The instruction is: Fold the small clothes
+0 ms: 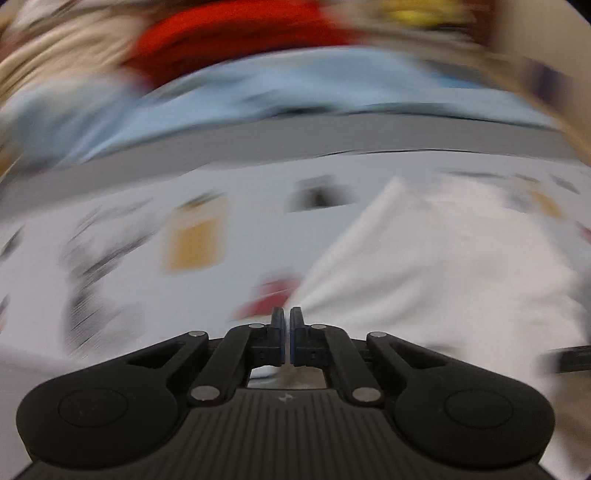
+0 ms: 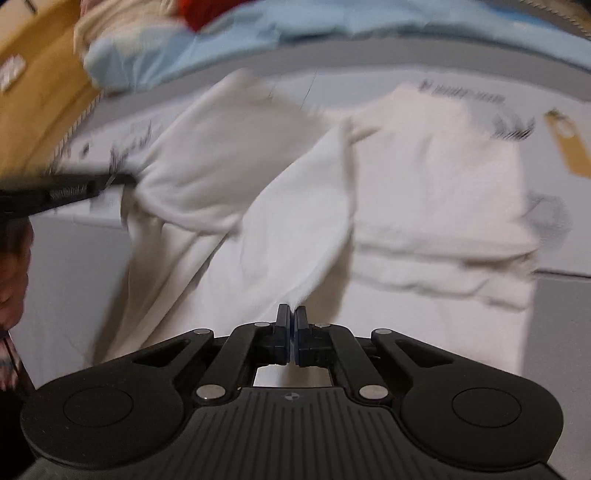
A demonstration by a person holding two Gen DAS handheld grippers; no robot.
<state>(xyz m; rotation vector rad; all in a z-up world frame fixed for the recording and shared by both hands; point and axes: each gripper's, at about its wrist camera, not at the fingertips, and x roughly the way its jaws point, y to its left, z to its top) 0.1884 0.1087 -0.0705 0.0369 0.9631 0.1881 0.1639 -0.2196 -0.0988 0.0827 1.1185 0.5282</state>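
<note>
A white garment [image 2: 280,206] lies partly lifted over the printed table cover [image 2: 554,236]. My right gripper [image 2: 291,314] is shut on a pulled-up edge of it, the cloth rising in a taut fold from the jaws. My left gripper [image 1: 287,317] is shut, with the corner of the white garment [image 1: 424,266] coming out from between its pads. The left gripper also shows as a dark bar at the left of the right wrist view [image 2: 70,192], pinching the garment's far corner. Both views are motion-blurred.
A pile of other clothes lies at the back: light blue cloth [image 1: 258,96], a red piece [image 1: 229,37] and cream fabric [image 2: 122,18]. A brown cardboard box [image 2: 33,103] stands at the left. The table cover [image 1: 192,243] has printed patches.
</note>
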